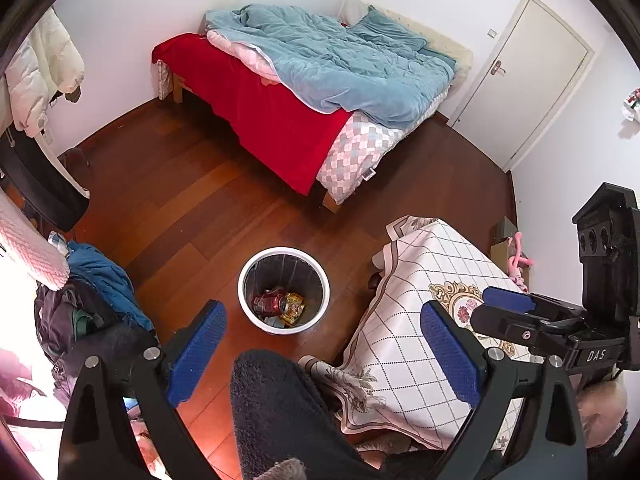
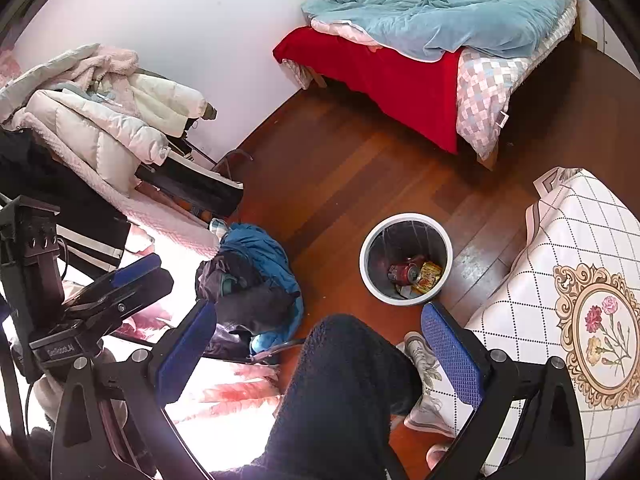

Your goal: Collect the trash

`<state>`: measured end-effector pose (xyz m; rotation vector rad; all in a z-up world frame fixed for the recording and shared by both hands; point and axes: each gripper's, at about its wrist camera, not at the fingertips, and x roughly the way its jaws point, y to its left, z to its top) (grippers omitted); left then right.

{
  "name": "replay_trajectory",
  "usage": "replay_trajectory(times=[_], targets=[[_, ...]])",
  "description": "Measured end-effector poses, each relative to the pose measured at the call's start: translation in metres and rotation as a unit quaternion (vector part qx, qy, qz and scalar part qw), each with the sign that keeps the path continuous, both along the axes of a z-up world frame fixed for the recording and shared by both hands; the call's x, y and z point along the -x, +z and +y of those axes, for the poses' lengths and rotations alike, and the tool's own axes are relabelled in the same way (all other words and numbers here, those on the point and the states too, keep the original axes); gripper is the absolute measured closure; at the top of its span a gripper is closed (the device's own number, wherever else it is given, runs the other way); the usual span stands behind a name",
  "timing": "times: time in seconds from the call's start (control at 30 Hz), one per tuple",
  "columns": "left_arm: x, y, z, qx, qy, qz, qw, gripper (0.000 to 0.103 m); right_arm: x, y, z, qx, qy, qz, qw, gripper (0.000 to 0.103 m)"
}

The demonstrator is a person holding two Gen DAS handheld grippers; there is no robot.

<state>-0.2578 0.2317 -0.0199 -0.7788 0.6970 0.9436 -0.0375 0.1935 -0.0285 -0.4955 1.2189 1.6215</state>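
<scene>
A white-rimmed waste bin (image 1: 247, 276) stands on the wooden floor; it also shows in the right wrist view (image 2: 365, 264). Inside lie a crushed red can (image 1: 271, 303) (image 2: 404, 273) and a yellow wrapper (image 1: 293, 309) (image 2: 429, 276). My left gripper (image 1: 320, 354) is open and empty, held high above the floor, with the bin just beyond its fingertips. My right gripper (image 2: 320, 354) is open and empty, also held high, with the bin ahead between its fingers. Each gripper shows at the edge of the other's view: the right one (image 1: 508, 308) and the left one (image 2: 132, 276).
A table with a patterned white cloth (image 1: 420, 304) (image 2: 580, 280) stands right of the bin. A pile of clothes (image 1: 96, 300) (image 2: 252, 276) lies left of it. A bed with red and blue covers (image 1: 304, 92) (image 2: 440, 40) is behind. The person's dark-trousered leg (image 1: 280, 412) (image 2: 344, 392) is below the grippers.
</scene>
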Motion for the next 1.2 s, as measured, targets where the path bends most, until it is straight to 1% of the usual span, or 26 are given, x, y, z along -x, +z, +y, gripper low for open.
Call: replay_trajectory(times=[0.17,0.57,0.63,1.2], targets=[[-0.0015,-0.0001,-0.0018,0.002,0.0,-0.002,1.0,0.004,0.0032,-0.0013,0.0012,0.004,0.006,-0.003,1.0,0.0],[-0.0027,-0.0013,-0.0041,0.004,-0.003,-0.004,1.0,0.004,-0.0005,0.0012,0.0001,0.007,0.001,-0.012,1.0,0.0],[-0.0019,-0.0015,-0.0036,0.005,-0.004,-0.006,1.0,0.001,-0.0008,0.0018,-0.0004,0.007,0.0,-0.014,1.0,0.0],[-0.0039,-0.0023,-0.004,0.005,-0.003,-0.009,0.9999,0.001,0.0042,0.0077,0.0005,0.007,0.003,-0.021,1.0,0.0]])
